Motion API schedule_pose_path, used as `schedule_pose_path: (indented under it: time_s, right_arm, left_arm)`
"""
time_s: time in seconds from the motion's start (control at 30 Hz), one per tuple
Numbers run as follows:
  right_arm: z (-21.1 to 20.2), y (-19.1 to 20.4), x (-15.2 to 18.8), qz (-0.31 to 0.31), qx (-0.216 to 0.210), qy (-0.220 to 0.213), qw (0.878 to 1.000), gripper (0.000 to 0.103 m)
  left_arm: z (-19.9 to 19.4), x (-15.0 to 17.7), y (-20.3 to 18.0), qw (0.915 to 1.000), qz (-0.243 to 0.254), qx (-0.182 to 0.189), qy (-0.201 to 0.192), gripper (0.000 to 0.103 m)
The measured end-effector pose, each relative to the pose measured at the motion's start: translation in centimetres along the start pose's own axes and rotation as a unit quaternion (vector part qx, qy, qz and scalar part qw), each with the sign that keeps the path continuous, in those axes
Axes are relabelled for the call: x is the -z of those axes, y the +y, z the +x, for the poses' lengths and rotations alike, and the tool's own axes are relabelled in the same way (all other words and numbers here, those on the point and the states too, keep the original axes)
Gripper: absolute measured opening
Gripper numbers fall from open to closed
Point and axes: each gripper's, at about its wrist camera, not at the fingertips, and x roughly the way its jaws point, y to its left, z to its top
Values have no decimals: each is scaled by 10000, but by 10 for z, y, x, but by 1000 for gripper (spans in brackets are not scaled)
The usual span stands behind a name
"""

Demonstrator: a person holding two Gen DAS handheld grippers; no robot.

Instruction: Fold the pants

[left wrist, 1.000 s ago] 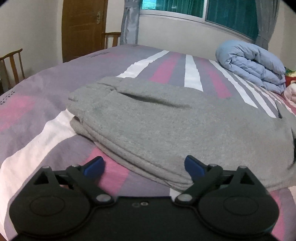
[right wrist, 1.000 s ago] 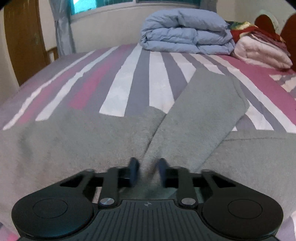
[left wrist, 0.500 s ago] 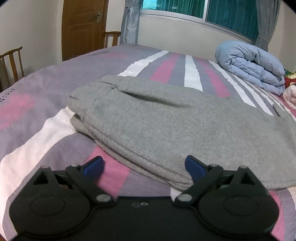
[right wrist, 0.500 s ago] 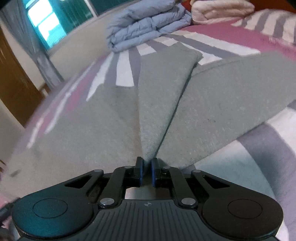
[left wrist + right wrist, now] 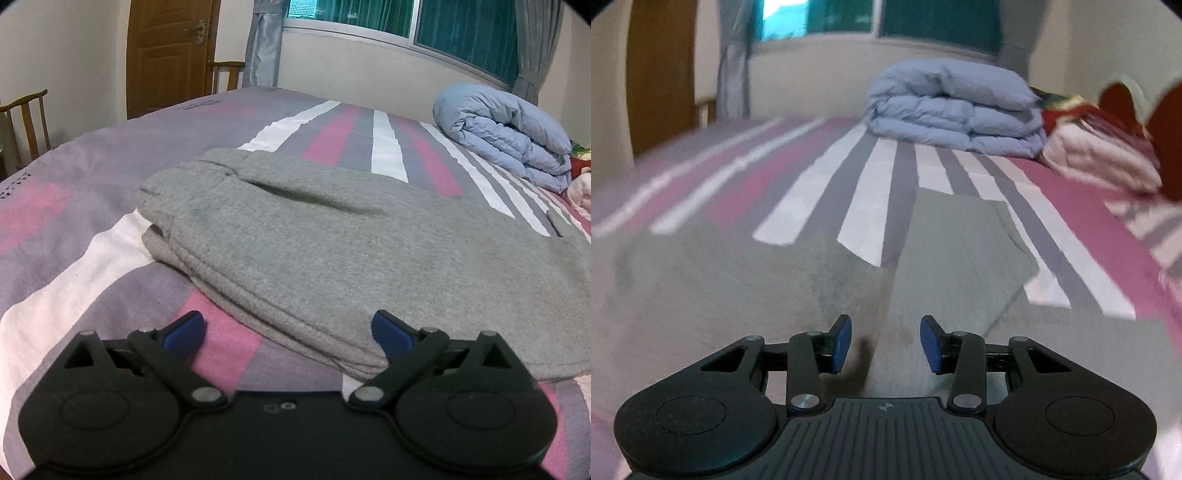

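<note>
I have the bed point(image 5: 92, 236) filling both views, its cover a smooth cotton sheet in broad purple, pink and white stripes, and the grey pants point(image 5: 332, 251) lie across the middle of it, already doubled leg on leg, with the waistband end at the left of the left wrist view and a flap of leg turned back at an angle in the right wrist view. The cloth is thick, matte fleece with ribbed stitched hems, soft enough to slump, so I judge the step in hand is letting go of that turned flap cleanly: I would let the pads clear the fabric fully before drawing away, low and straight, so nothing drags the fold askew, then press the crease flat. Beyond the pants sits a puffy pale-blue quilt point(image 5: 953, 107), rolled in rounded layers. The right hand-held gripper point(image 5: 885, 341) has its jaws opening, a moderate gap, with grey cloth lying under and between the blue pads but not pinched. The left hand-held gripper point(image 5: 288, 332) stands wide and empty, hovering at the near edge of the stacked hems.
</note>
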Motion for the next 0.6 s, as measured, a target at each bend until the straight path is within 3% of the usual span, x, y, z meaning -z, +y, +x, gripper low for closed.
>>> schedule_pose_path:
  time_s: [0.13,0.17,0.2,0.4,0.6]
  right_arm:
    - [31,2,4,-497,164,257,9983,41]
    - [34,-1,5,-507,172,308,9981,33]
    - [36,-5,6,-447,178,371,9982,4]
    - [-27,-60,7,304,155,-437,9985,4]
    - [-45,-108,46,1211,63,-107,9926,4]
  left_arm:
    - [0,0,0,10000,-1,0,-2,93]
    - [-1,0,0,10000,-7,0,-10,93]
    - [-2,0,0,10000,13,-9,-48,93]
    - [-21,0,-16,9967,620,-116,-502,87]
    - [-25,-2,-14,9974,441,-110,-562,87]
